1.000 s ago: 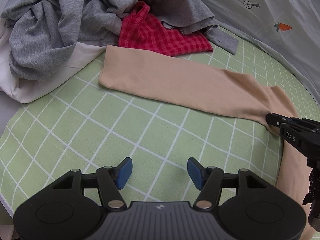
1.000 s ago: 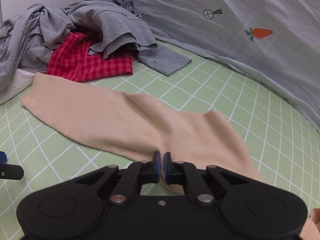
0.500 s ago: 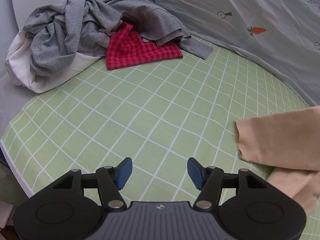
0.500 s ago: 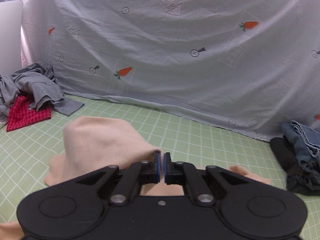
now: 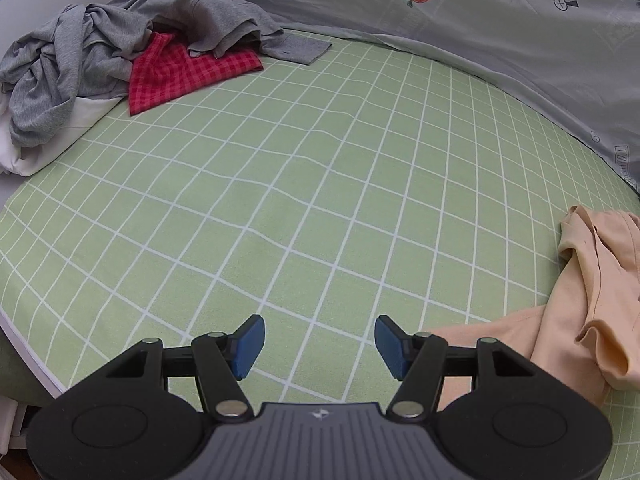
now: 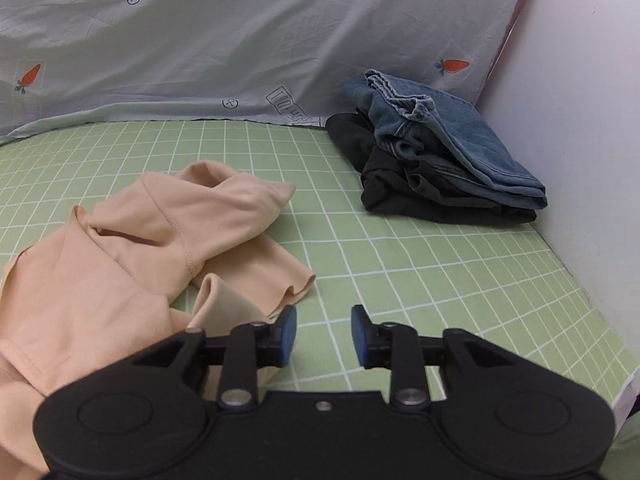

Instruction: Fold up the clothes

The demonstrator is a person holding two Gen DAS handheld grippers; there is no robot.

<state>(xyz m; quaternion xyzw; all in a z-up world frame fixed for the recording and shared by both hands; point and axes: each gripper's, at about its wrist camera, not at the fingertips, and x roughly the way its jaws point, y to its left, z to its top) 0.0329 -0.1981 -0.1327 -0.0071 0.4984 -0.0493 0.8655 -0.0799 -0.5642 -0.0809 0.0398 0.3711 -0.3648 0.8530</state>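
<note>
The right tool has its blue pads parted and its jaws are opening, with nothing between them but green checked sheet. Just to its left, the peach garment lies in a loose, crumpled heap on the sheet, one cuffed end close beside the left pad but not gripped. Farther off, toward the far right corner by the white wall, a folded pair of blue jeans rests on top of a folded black garment. The left tool is held with its jaws spread wide and empty above a bare stretch of the same sheet. The peach garment shows at the right edge of the left wrist view, bunched and partly behind the tool's right arm. Well apart, at the far left of the bed, a pile of grey clothes lies over a red checked cloth and something white. A pale grey curtain printed with carrots hangs along the back.
</note>
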